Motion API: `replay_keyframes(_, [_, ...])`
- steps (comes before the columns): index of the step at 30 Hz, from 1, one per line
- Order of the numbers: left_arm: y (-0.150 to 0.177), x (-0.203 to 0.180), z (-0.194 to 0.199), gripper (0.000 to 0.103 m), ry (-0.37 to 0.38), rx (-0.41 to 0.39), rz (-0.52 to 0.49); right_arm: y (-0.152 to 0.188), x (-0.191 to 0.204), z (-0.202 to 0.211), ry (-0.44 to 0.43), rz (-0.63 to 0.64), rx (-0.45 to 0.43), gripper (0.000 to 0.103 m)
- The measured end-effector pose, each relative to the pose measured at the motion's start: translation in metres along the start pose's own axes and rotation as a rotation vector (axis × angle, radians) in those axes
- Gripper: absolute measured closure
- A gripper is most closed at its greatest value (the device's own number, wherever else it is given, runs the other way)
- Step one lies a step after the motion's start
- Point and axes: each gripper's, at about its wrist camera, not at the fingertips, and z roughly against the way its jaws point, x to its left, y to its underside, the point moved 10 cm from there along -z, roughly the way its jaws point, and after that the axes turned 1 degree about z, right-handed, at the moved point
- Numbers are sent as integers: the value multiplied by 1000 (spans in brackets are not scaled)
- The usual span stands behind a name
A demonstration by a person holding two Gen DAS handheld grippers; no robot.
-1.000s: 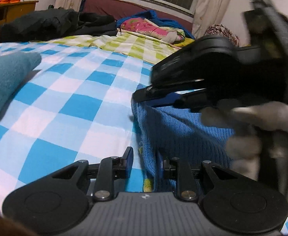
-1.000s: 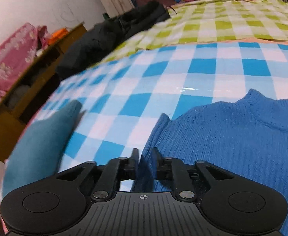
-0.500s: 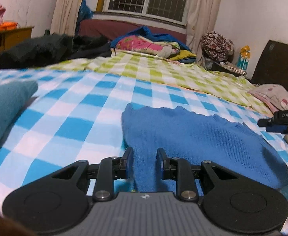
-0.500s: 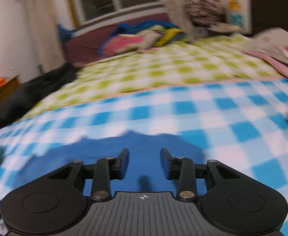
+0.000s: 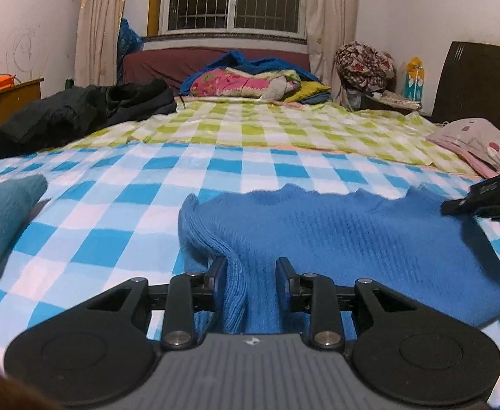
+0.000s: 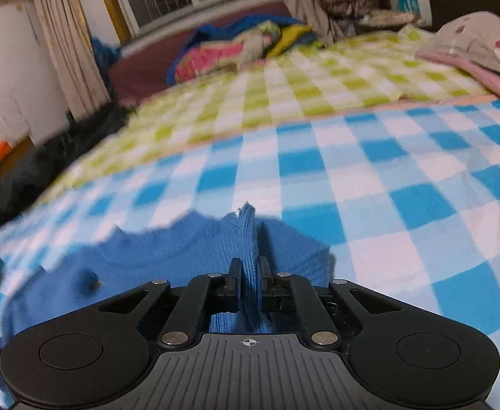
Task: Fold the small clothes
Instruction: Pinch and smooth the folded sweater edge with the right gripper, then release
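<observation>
Blue knit is pinched between the pads of the right gripper [image 6: 249,273], whose jaws are pressed together on a raised ridge of the sweater [image 6: 168,266] at its right end. The left gripper [image 5: 250,268] stands over the sweater's left end; its jaws are opening, with a bunched fold of knit between them that lies against the left pad and clear of the right one. From both claws the sweater spreads flat across the blue-checked sheet [image 5: 113,212] near the bed's front edge. A teal cloth [image 5: 0,212] lies at the sheet's left edge, well apart from the sweater. Farther back a green-checked sheet [image 5: 267,123] covers the bed, with a black garment [image 5: 86,109] on its left side, a pile of bright bedding [image 5: 250,82] at its far edge and a spotted pillow [image 5: 479,136] on the right.
</observation>
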Motion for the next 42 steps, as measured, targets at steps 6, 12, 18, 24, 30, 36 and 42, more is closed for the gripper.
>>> replay_keyframes(6, [3,-10,-17,62,0,29,-29,-5,-27,10,11,-95,-32,96])
replay_keyframes(12, [8,-3,-18,60,-44,57,-59,19,-45,-12,88,-101,18,96])
replay_keyframes(18, [5,1,-5,60,-64,48,-37,15,-40,3,101,-72,14,88])
replay_keyframes(24, [5,1,8,60,-77,40,-38,7,-26,42,115,-6,-74,83])
replay_keyframes(30, [22,2,6,60,-110,95,-48,41,-8,56,14,26,-6,81])
replay_keyframes(36, [37,12,6,56,-172,148,-59,76,-26,58,-5,-12,47,72])
replay_keyframes(42, [38,24,15,56,-236,188,2,78,-33,72,-50,-31,39,72])
